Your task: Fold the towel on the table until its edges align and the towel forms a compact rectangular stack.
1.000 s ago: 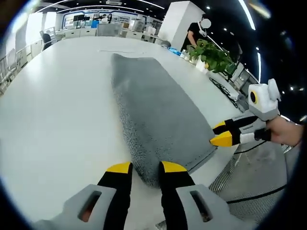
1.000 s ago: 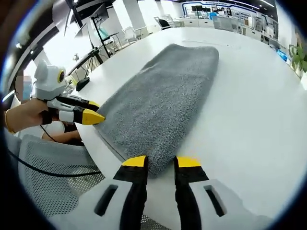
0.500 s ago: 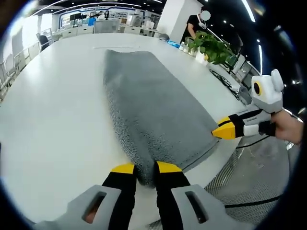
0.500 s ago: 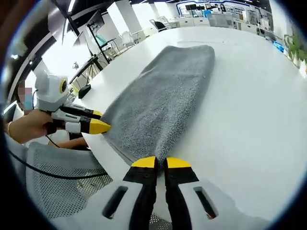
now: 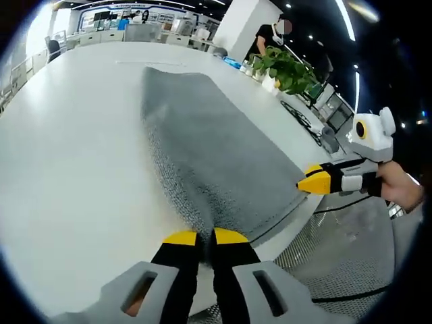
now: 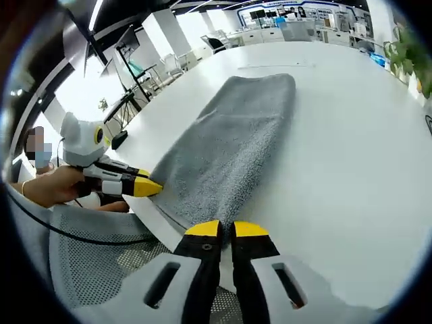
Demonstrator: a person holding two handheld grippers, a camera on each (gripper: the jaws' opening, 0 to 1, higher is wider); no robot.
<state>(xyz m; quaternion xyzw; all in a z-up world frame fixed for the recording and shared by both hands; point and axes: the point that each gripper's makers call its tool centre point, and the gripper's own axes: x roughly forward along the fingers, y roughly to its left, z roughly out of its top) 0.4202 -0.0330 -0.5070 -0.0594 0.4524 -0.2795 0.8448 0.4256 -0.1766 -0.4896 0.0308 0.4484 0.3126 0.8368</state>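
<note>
Your left tool [image 5: 198, 237] pinches towel [image 5: 209, 158] near corner; right tool [image 6: 225, 229] pinches other near corner, on white counter [image 5: 74, 155].

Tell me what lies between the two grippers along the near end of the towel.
The towel's near edge, held at its corners by the left gripper and right gripper, in the left gripper view.
</note>
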